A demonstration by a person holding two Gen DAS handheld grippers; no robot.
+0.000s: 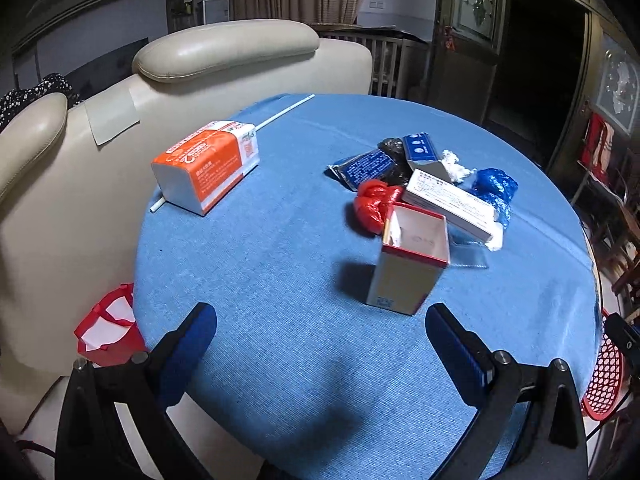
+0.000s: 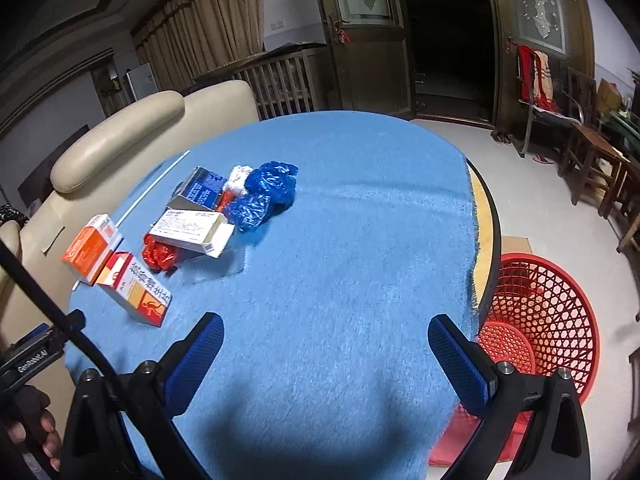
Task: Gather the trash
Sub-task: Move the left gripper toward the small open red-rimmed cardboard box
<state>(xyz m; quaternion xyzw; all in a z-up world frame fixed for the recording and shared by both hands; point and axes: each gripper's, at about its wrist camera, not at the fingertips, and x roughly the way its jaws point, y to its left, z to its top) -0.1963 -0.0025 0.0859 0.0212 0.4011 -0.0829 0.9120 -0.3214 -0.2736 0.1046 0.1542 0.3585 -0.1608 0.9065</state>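
Both tongs, left tongs (image 1: pixel 320 344) and right tongs (image 2: pixel 326 354), gape wide and empty. Centre frame, the open carton (image 1: pixel 408 260) looks light, crushable; grip its side walls.

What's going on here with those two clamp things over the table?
A person is holding a gripper in each hand to clear trash off a blue-covered table. Right now both the left gripper and right gripper hover with jaws open, holding nothing. The trash, an open carton, flat boxes and crumpled red and blue bags, still lies on the cloth. A red basket waits on the floor beside the table.
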